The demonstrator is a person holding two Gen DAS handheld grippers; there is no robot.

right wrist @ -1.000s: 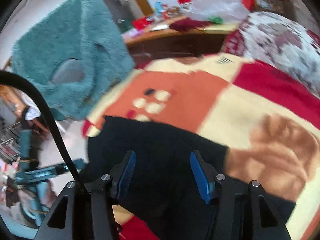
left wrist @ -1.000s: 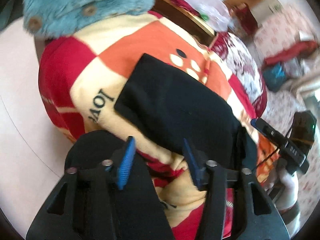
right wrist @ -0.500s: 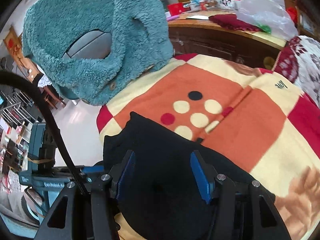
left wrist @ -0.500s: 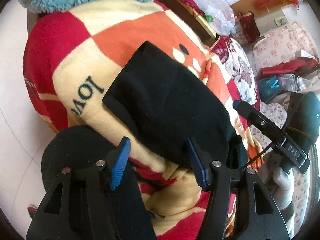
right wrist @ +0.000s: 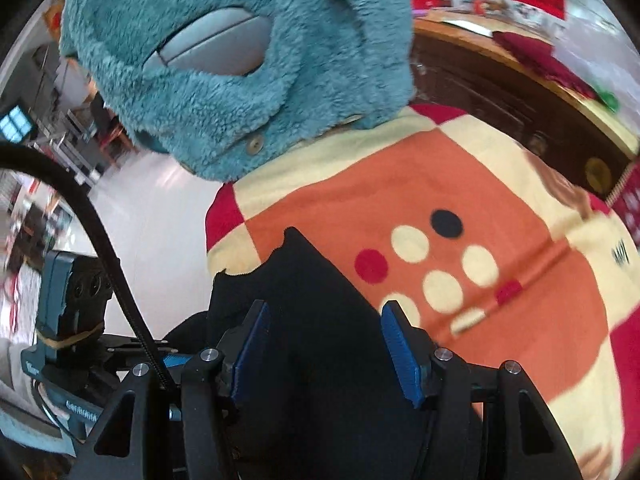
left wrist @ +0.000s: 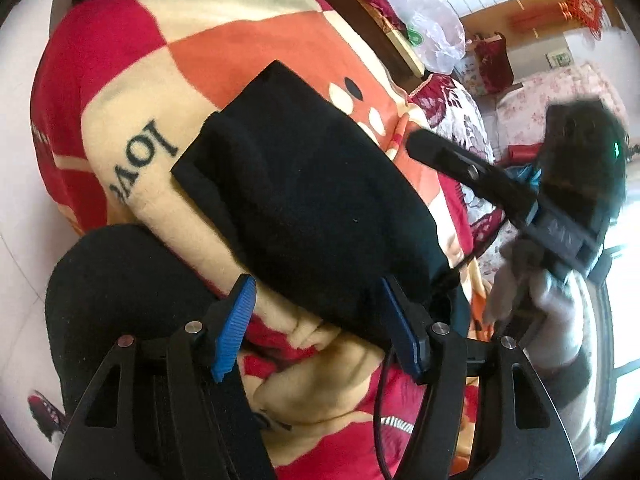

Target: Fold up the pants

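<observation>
Pants [left wrist: 312, 200] lie folded into a thick black bundle on a checked blanket [left wrist: 248, 44], straight ahead of the left gripper [left wrist: 316, 328]. That gripper's two blue-padded fingers [left wrist: 234, 328] stand wide apart with nothing between them; the near edge of the bundle sits just in front of the fingertips, and the right-hand pad is close against the bundle's near corner, though whether it touches cannot be told. The right gripper [left wrist: 480, 176] shows in the left wrist view at the far right side of the bundle, blurred, with its dark finger reaching over the blanket just beside the cloth.

From the right wrist view, the right gripper [right wrist: 326, 344] also has its blue pads [right wrist: 398, 352] spread wide, empty, and the black fabric fills the space ahead of and below them. The bundle's far corner [right wrist: 292, 240] points away onto the orange square of the blanket, near a cluster of cream, red and black dots [right wrist: 432, 264].

The pants look matte and soft, layered, with a stepped edge on the left side where one layer sits back from the one under it. The top surface is smooth and gently rounded. A teal fleece garment [right wrist: 240, 64] lies at the blanket's far end, well apart from the pants.
</observation>
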